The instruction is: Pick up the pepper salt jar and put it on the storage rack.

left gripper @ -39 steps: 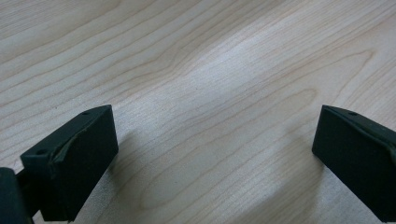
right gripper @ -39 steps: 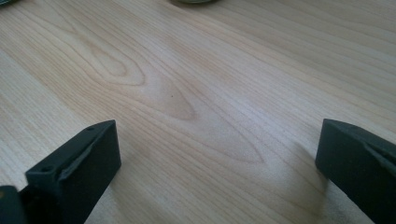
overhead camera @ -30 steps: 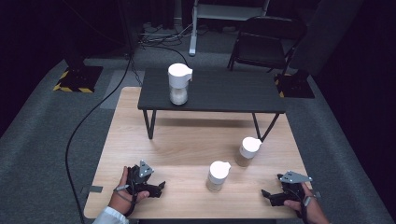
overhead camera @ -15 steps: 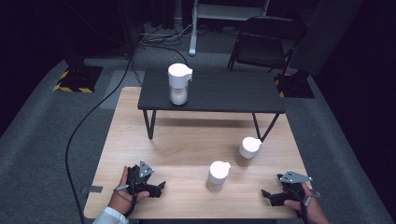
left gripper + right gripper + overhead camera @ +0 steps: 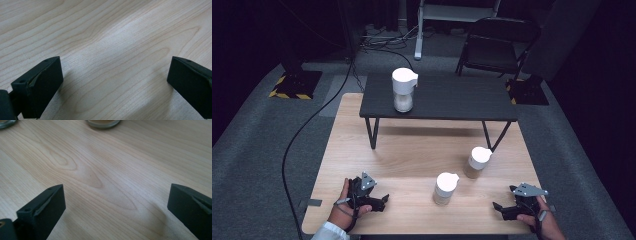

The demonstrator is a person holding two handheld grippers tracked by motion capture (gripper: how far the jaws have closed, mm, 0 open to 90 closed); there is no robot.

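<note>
On the wooden worktop [image 5: 412, 155], two white-lidded jars [image 5: 446, 188] [image 5: 477, 162] stand between the released, empty left gripper [image 5: 379, 201] and right gripper [image 5: 501, 209]; probably rigid, smooth and tippy, they're best clasped low around the body.

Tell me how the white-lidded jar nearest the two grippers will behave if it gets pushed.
The nearest jar stands taller than it is wide, so a high push would probably tip it. Its lid spout suggests spilling. It looks partly filled with tan powder, so likely light; its smooth sides may slip on the wooden table.
</note>
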